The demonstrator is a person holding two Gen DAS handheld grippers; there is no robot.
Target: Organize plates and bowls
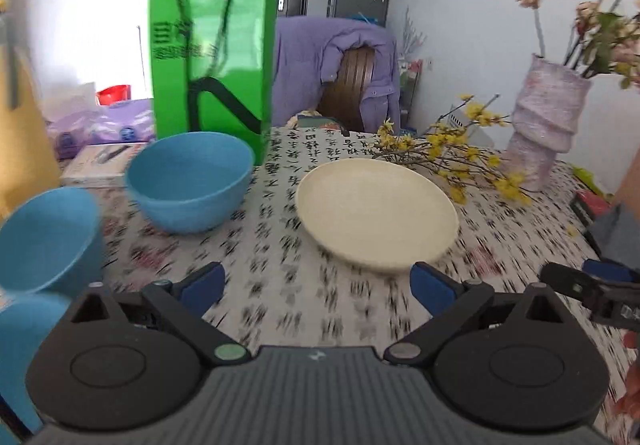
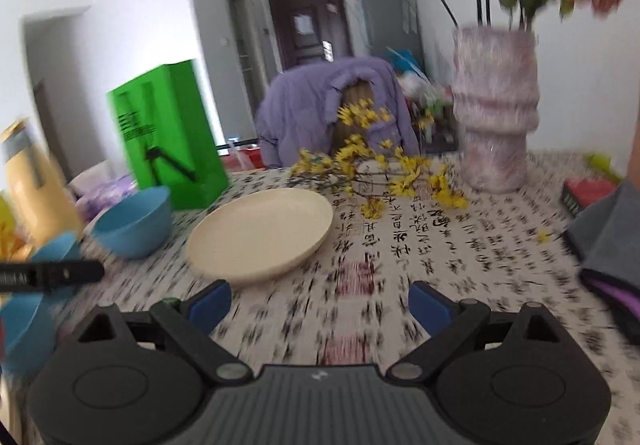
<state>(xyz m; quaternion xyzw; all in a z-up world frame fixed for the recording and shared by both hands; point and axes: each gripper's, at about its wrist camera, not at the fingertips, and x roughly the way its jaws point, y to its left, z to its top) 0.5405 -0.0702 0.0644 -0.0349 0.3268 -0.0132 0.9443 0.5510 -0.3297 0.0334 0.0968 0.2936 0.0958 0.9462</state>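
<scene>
Left wrist view: my left hand-held gripper (image 1: 316,285) & right hand-held gripper (image 2: 320,303) both gape wide, empty, w/ cream plate (image 1: 376,215) ahead on tabletop (image 1: 280,277).

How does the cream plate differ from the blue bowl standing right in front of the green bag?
The cream plate is wide, shallow and pale, while the blue bowl is deep, steep-walled and bright blue. The plate lies near the yellow flower sprigs; the bowl stands before the green bag, beside a second blue bowl. Both sit upright and empty on the patterned tablecloth, untouched by either gripper.
</scene>
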